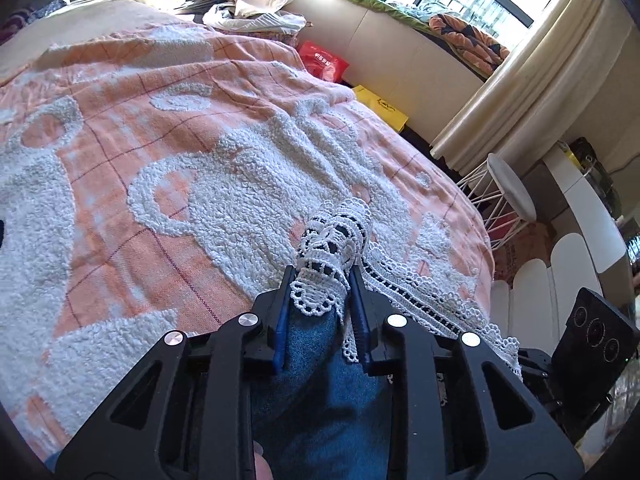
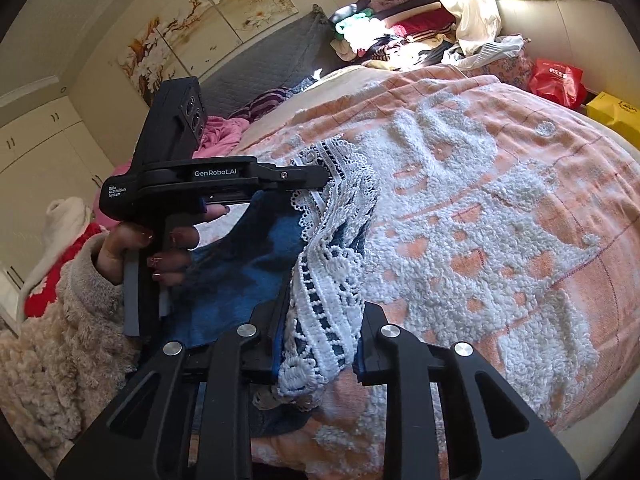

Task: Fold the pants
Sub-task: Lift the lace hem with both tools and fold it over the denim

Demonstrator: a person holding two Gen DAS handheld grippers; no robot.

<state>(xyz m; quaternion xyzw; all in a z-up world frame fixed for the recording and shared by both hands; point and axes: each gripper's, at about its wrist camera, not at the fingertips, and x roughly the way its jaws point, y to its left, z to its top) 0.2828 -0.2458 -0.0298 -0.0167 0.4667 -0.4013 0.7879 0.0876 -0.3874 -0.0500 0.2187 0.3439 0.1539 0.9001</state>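
Left tool [image 1: 322, 280]: black frame, blue pads, closed narrow on the white lace hem of the pants [image 1: 320, 392]; blue denim fills the frame at 6 o'clock. Right tool [image 2: 320, 344]: likewise clamped on bunched lace of the same pants [image 2: 244, 264], which hang between both tools, above the bed. Left hand [image 2: 168, 248]: wrapped round its tool handle at 9 o'clock in right view. Bedspread [image 1: 168, 128]: orange-and-white tufted, spreading to 12 o'clock. White stool [image 1: 512, 188]: 3 o'clock, beside the bed.
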